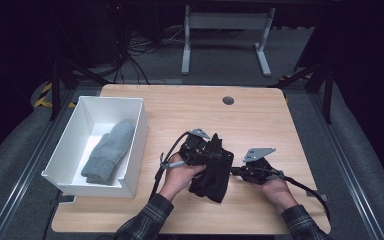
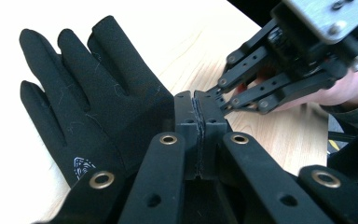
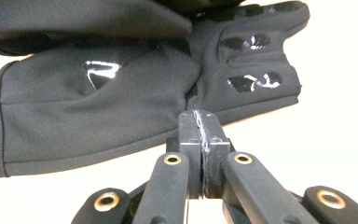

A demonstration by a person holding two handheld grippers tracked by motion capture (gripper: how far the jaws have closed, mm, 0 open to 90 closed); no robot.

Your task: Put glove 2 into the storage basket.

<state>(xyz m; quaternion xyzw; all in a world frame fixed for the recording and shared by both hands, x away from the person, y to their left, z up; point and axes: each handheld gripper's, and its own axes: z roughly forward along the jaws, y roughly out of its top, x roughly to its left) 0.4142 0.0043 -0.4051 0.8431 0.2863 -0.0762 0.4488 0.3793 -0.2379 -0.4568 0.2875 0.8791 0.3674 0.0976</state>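
A pair of black gloves lies stacked near the table's front middle. In the left gripper view the upper glove lies back up with a small white logo. My left gripper is shut, its tips pinching that glove's edge. In the high view the left gripper rests over the gloves. The right gripper view has the lower glove palm up with shiny grip patches. My right gripper is shut on its puckered edge. In the high view the right gripper comes in from the right, its tips close to the left one's.
A white bin stands at the table's left with a grey knitted mitten inside. A dark grommet sits near the far edge. Bare wooden tabletop stretches behind and to the right of the gloves.
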